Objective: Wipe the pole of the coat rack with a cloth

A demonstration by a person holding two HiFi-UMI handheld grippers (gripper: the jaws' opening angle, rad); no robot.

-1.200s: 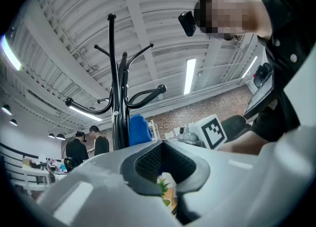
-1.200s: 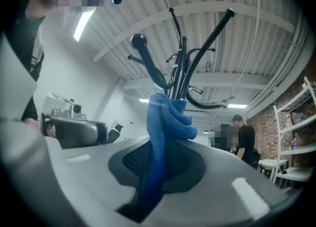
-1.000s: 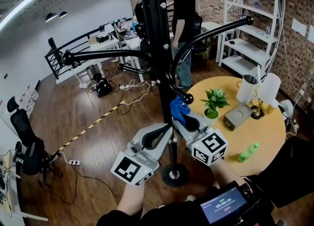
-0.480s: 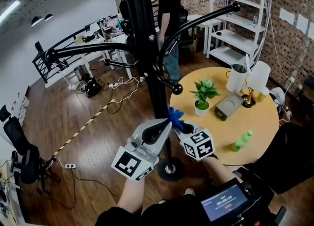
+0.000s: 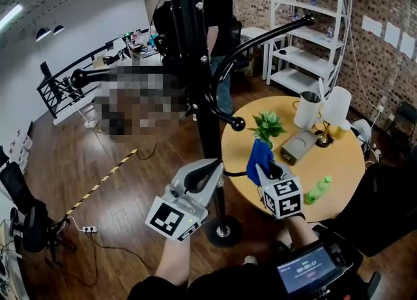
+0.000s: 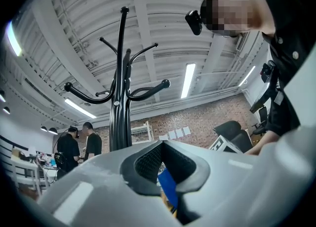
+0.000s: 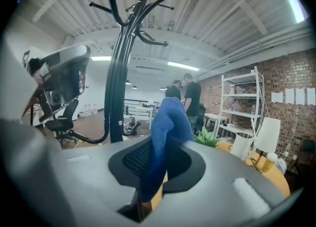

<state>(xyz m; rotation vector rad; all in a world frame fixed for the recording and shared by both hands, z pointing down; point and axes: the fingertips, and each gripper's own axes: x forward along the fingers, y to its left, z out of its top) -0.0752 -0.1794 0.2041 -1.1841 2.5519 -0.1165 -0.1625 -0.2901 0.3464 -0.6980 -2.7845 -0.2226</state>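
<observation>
The black pole [image 5: 207, 113] of the coat rack rises from a round base [image 5: 221, 232] on the wooden floor, just left of a round table [image 5: 339, 168]. On the table stand a small potted plant [image 5: 267, 126], a grey box [image 5: 298, 146], a green bottle [image 5: 317, 190] lying near the edge, and two white lamps [image 5: 337, 106]. A curved hook [image 5: 229, 117] with a ball end juts from the pole toward the table, above and left of the cloth [image 5: 259, 155]. A white shelf unit [image 5: 306, 31] lines the brick wall, and a person in black [image 5: 218, 18] stands beyond the rack.

The right gripper [image 5: 268, 169] points up and away over the table's near edge, right of the pole and apart from it. Its jaws are clamped on the blue cloth, which stands up in a fold from between them.

The left gripper [image 5: 210, 173] angles up to the right, its tip just beside the lower pole. Its jaws are together with nothing between them. In its own view the pole stands beyond and to the left.
</observation>
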